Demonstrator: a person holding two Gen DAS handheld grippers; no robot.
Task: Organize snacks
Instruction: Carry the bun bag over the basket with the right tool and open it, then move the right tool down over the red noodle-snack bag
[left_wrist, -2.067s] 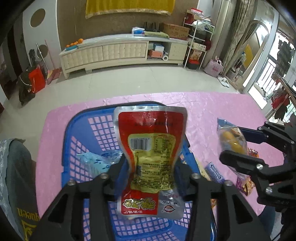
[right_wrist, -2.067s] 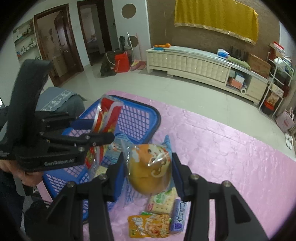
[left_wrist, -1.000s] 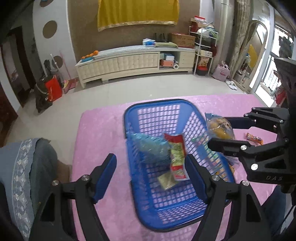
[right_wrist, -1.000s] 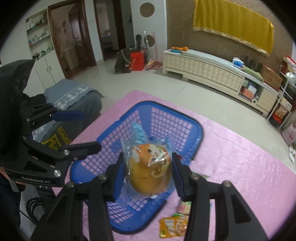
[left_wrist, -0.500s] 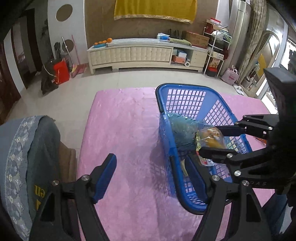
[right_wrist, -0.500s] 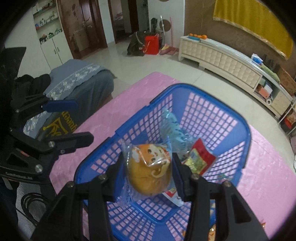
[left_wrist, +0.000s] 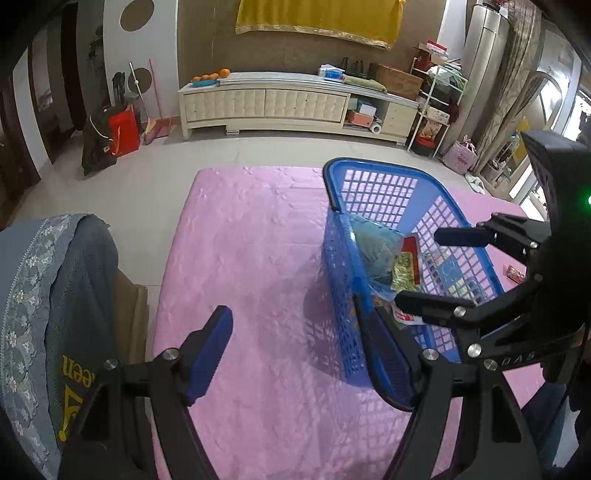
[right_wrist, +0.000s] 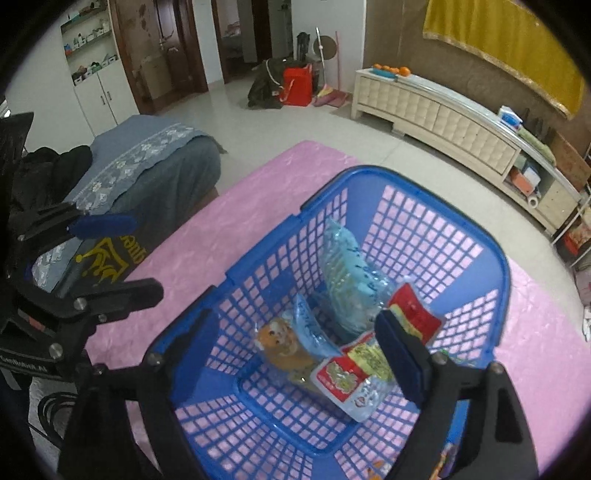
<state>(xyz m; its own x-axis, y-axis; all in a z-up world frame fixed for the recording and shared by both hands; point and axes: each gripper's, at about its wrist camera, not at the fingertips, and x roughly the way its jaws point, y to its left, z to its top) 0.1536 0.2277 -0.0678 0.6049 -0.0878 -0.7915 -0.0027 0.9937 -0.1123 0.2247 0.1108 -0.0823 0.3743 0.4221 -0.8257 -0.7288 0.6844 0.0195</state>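
A blue plastic basket (right_wrist: 484, 236) stands on the pink tablecloth (left_wrist: 258, 258). Inside lie a pale blue packet (right_wrist: 351, 277), a red and yellow pouch (right_wrist: 354, 373) and a bun packet with a cartoon face (right_wrist: 284, 343). My right gripper (right_wrist: 299, 354) is open and empty, hovering over the basket just above the bun packet. It also shows in the left wrist view (left_wrist: 439, 266). My left gripper (left_wrist: 299, 354) is open and empty over the bare cloth left of the basket (left_wrist: 336, 266). It shows in the right wrist view (right_wrist: 122, 254).
A chair with a grey-blue cover (left_wrist: 55, 295) stands at the table's left edge. A small red snack (left_wrist: 515, 273) lies on the cloth right of the basket. More snack wrappers (right_wrist: 447, 458) lie beside the basket's near right corner.
My right gripper has opened and dropped the bun packet into the basket. My left gripper, which earlier let go of the red pouch, has moved left away from the basket.
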